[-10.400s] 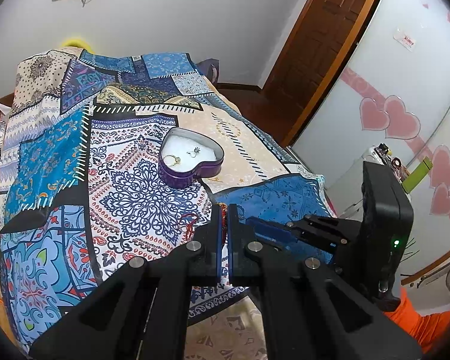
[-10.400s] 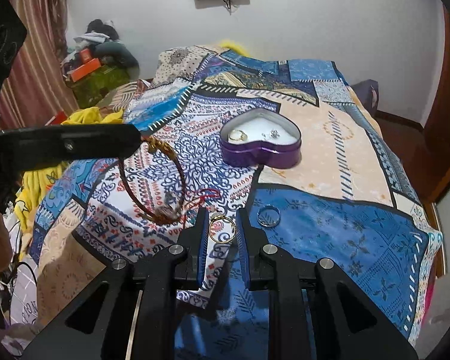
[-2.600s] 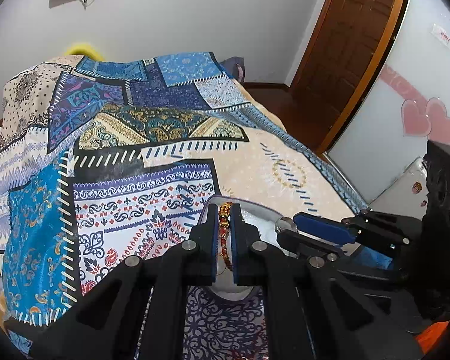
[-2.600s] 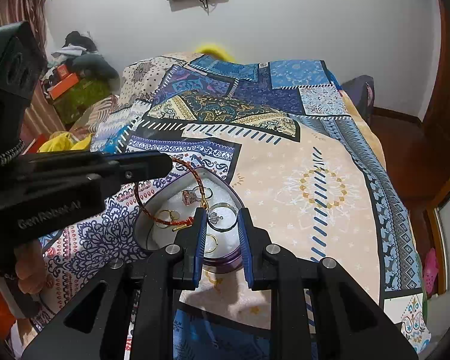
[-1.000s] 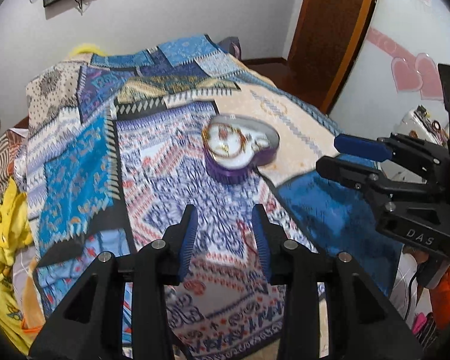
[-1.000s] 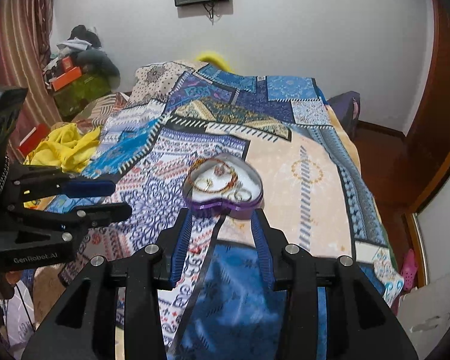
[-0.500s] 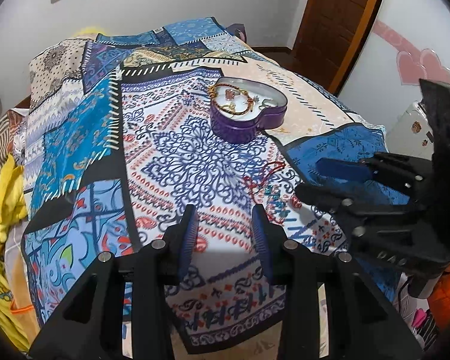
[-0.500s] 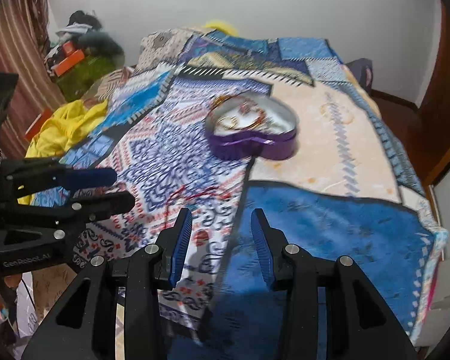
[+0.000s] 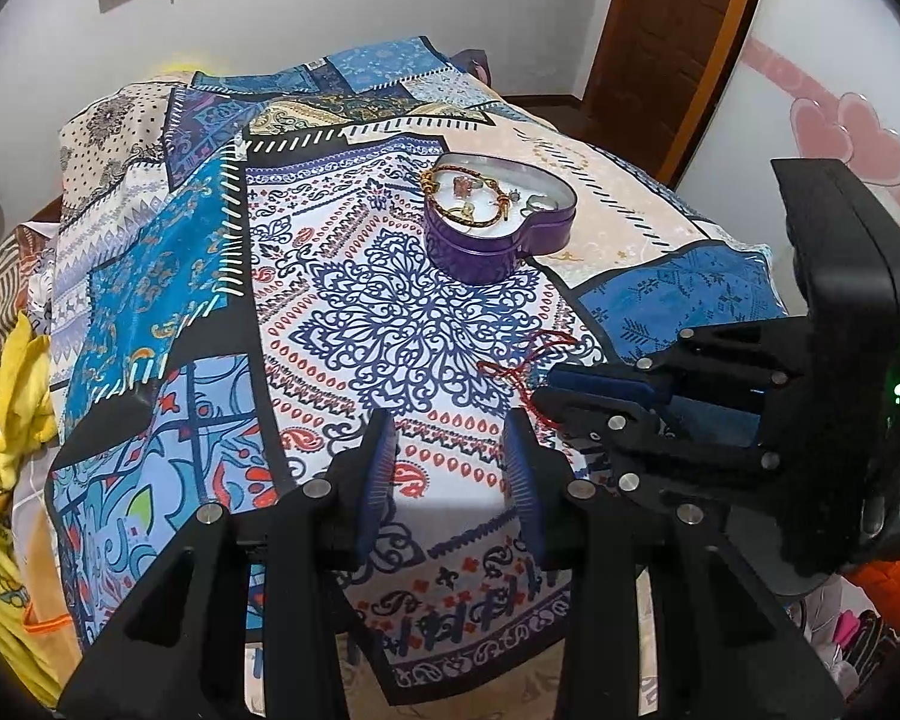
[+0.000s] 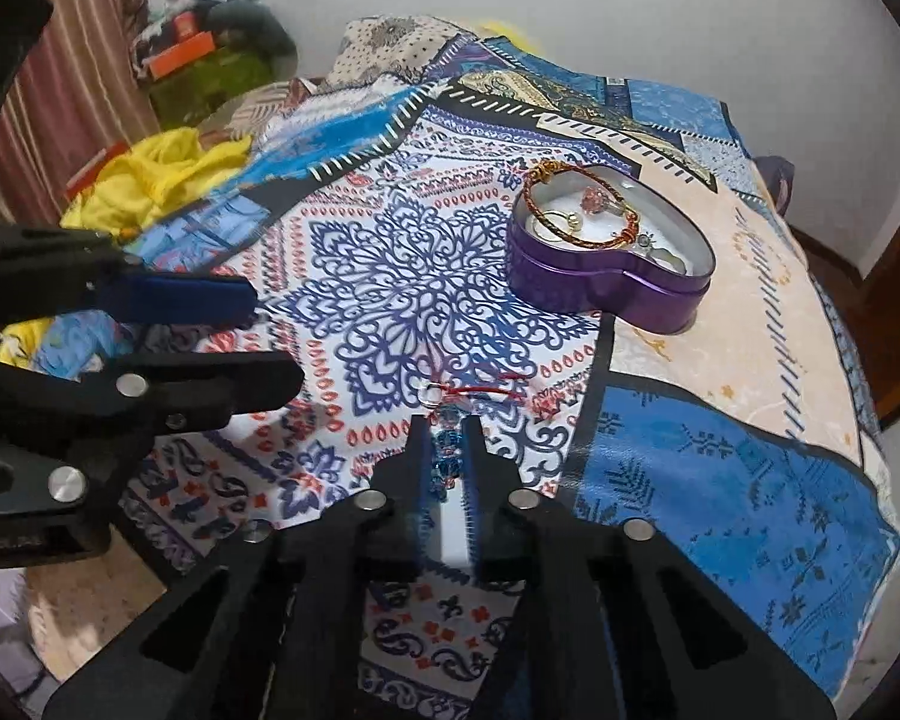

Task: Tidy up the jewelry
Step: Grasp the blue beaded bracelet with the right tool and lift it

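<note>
A purple heart-shaped tin [image 9: 498,240] [image 10: 606,282] stands on the patterned bedspread and holds a red-gold bangle [image 10: 576,204], rings and a pink-stone piece. A red cord with blue beads [image 10: 447,450] and a small silver ring [image 10: 429,394] lies on the bedspread; its cord also shows in the left wrist view [image 9: 528,360]. My right gripper [image 10: 447,429] is low over the beads, its jaws narrowed around them. My left gripper [image 9: 450,438] is open and empty, held above the bedspread's near part.
The bedspread [image 9: 390,324] ends at the bed's front edge close below both grippers. Yellow cloth [image 10: 150,174] lies at the left of the bed. A wooden door [image 9: 678,36] and a white cabinet with pink hearts [image 9: 840,132] stand at the right.
Both grippers pulled back from the tin toward the bed's near edge. The right gripper dropped low over the red cord's beads and its jaws narrowed. The left stayed open.
</note>
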Available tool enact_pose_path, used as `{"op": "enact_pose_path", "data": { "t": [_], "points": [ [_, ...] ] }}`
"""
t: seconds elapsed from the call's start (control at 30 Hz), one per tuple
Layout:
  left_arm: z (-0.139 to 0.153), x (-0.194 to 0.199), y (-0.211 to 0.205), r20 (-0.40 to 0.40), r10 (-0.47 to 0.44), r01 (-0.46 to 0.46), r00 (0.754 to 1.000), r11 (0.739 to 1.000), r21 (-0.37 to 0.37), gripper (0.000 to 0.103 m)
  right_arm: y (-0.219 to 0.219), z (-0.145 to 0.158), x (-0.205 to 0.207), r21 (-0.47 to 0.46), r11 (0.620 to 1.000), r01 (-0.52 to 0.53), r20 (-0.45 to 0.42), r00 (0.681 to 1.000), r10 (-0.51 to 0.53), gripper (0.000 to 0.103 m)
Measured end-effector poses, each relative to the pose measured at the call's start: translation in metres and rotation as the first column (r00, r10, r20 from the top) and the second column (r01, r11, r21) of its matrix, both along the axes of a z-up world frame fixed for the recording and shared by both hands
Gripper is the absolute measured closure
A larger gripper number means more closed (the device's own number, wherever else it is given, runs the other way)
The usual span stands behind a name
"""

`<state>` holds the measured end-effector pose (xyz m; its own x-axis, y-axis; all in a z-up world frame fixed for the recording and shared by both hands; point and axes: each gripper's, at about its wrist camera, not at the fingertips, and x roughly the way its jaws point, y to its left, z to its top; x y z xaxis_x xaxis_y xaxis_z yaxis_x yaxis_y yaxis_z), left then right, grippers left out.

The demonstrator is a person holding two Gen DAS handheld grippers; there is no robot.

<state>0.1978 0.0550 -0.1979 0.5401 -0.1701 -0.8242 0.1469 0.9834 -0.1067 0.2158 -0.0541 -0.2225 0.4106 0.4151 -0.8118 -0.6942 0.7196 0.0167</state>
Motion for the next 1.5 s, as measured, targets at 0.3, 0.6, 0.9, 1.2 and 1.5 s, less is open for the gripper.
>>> {"op": "enact_pose_path", "data": {
  "t": [0.3, 0.6, 0.9, 1.2, 1.5],
  "points": [
    [-0.004, 0.004, -0.015, -0.008, -0.053, 0.053, 0.999, 0.999, -0.01, 0.066, -0.019, 0.01, 0.006, 0.06, 0.997, 0.052, -0.008, 0.999, -0.052, 0.097],
    [-0.018, 0.023, -0.033, -0.038, -0.089, 0.089, 0.995, 0.996, 0.003, 0.066, -0.049, 0.029, 0.013, 0.095, 0.99, 0.1, 0.026, 0.994, -0.103, 0.097],
    [-0.029, 0.039, -0.037, -0.056, -0.08, 0.08, 0.995, 0.997, -0.002, 0.071, -0.072, 0.035, 0.021, 0.118, 0.982, 0.15, 0.042, 0.987, -0.156, 0.096],
    [-0.032, 0.04, -0.041, -0.045, -0.091, 0.091, 0.995, 0.996, 0.003, 0.094, -0.088, 0.047, 0.027, 0.158, 0.97, 0.186, 0.061, 0.978, -0.198, 0.096],
    [-0.022, 0.037, -0.035, -0.042, -0.071, 0.071, 0.997, 0.997, -0.001, 0.094, -0.089, 0.065, 0.032, 0.186, 0.966, 0.179, 0.098, 0.975, -0.2, 0.096]
  ]
}}
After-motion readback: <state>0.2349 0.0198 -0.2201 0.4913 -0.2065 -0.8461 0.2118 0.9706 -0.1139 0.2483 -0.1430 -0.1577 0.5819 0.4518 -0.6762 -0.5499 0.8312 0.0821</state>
